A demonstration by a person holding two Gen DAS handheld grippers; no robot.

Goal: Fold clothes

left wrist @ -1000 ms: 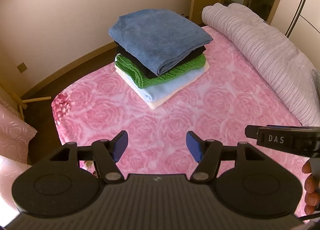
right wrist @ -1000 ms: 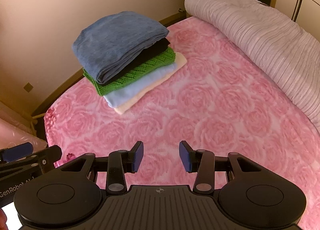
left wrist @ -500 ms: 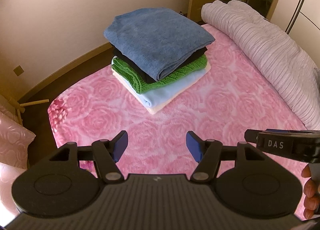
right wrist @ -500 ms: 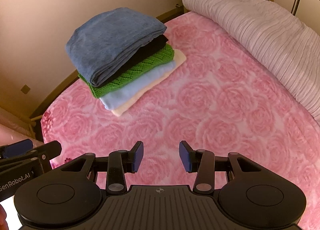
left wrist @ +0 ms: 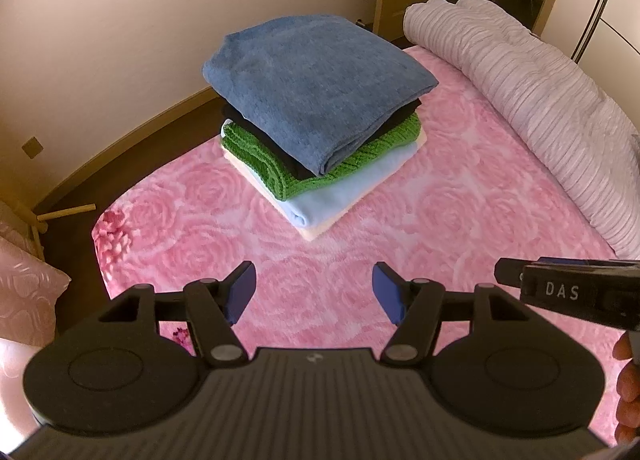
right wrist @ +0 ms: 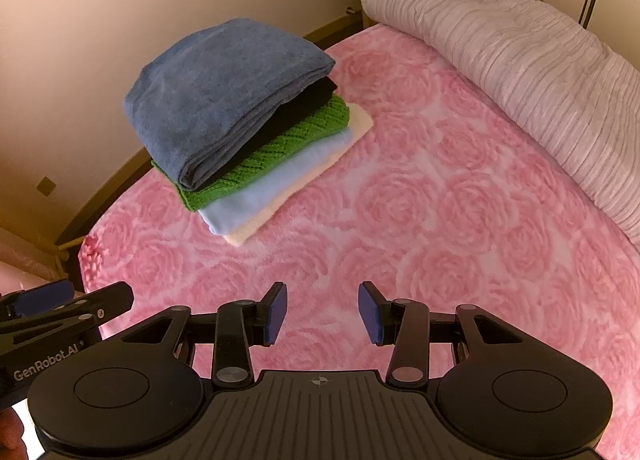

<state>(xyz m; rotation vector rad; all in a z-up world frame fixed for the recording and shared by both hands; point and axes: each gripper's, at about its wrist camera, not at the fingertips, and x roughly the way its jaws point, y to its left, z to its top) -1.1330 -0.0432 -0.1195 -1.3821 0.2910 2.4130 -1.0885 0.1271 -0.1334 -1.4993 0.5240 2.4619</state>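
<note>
Blue on top, then black, green, pale blue and cream: a neat pile (left wrist: 320, 147) of folded clothes, sitting on the pink bed (left wrist: 440, 260) near its far left corner, well apart from the big striped quilt (left wrist: 540, 107) on the right. Left gripper (left wrist: 314, 292) spread wide and holding nothing; right gripper (right wrist: 322, 314) spread too and bare, just beside the left one, above the pink cover. Probably reaching for the pile, though hard to tell for sure. To do it well: come in low and slow, aim at the near edge of the blue top (left wrist: 316, 79), leave both sets of fingers spread until right at the cloth, then pinch only that top layer. Lift both sides level. No pushing, with the pile so close to the bed's edge, or off the bed with the lot.
</note>
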